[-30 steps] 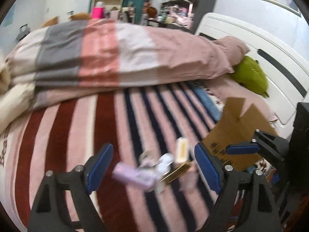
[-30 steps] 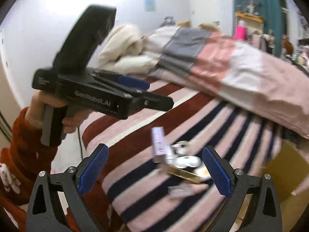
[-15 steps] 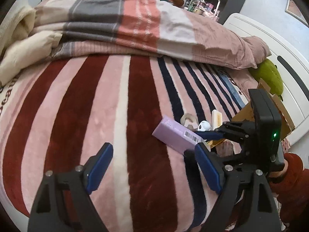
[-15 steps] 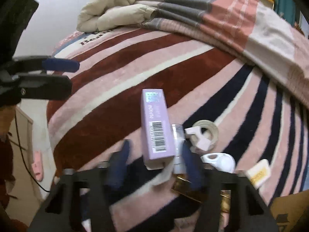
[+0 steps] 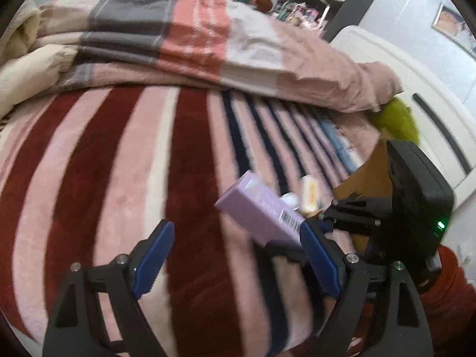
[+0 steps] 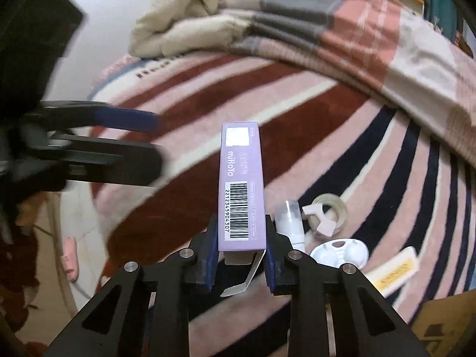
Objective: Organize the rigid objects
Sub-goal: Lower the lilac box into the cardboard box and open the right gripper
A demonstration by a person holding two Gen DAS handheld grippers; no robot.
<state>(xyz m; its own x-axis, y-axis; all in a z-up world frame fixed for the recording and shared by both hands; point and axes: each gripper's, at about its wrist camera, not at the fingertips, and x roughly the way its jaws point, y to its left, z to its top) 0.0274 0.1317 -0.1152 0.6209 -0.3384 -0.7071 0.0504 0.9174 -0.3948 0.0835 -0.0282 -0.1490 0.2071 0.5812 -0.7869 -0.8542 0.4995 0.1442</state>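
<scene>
right wrist view: right hand-held gripper (image 6: 239, 255) closing, pads pinching a long purple cardboard box (image 6: 240, 190) over plush striped blanket (image 6: 342, 136).

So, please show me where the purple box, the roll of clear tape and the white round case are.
purple box (image 6: 239, 187), right wrist view, on its barcode face.
roll of clear tape (image 6: 339, 208), right wrist view, on its ring wall.
white round case (image 6: 339, 252), right wrist view, on its open middle.

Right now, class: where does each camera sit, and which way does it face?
Left wrist: on the left gripper, jaws open, angled down at the striped blanket; red sleeve shows.
Right wrist: on the right gripper, jaws closing on the purple box.
Shared: the purple box and each other's gripper.
</scene>
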